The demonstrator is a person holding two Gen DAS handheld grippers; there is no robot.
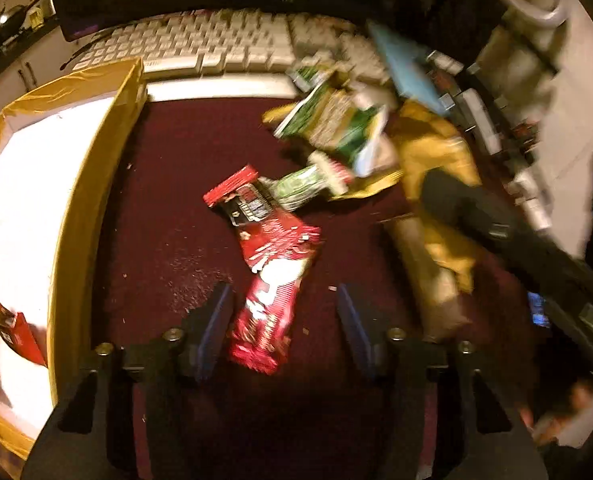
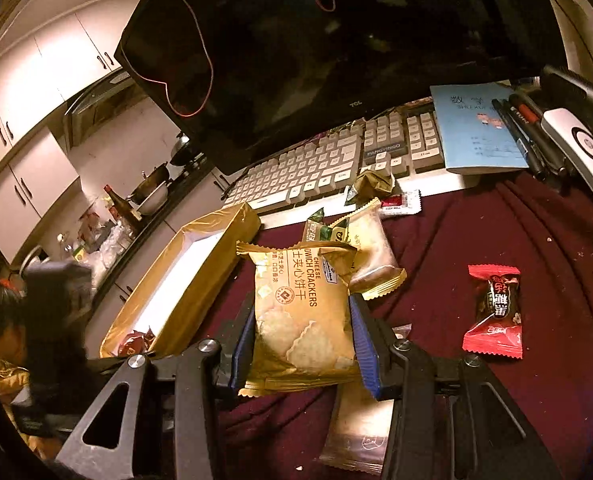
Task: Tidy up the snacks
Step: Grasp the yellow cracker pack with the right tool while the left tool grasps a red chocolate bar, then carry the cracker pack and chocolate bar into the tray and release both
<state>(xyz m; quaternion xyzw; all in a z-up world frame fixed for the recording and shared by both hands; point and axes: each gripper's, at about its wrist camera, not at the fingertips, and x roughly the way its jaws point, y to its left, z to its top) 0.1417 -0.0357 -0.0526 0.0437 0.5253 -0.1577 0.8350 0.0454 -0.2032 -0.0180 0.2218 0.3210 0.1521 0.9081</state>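
Right wrist view: your right gripper (image 2: pixel 302 340) clamps gold foil cracker packet (image 2: pixel 296 312) beside gold-rimmed white box (image 2: pixel 200 276). Left gripper (image 1: pixel 282 332) unclenched, straddling red foil wrapper (image 1: pixel 270 300) on maroon cloth (image 1: pixel 168 208). Risk: slick foil slips from pads; packet drops short of box.

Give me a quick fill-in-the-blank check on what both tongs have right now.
1. The right tongs are shut on a gold packet of cheese ____ crackers.
2. The left tongs stand ____ around a red foil snack wrapper.
3. The gold-rimmed white tray sits on ____ cloth.

Missing: sandwich; open; maroon
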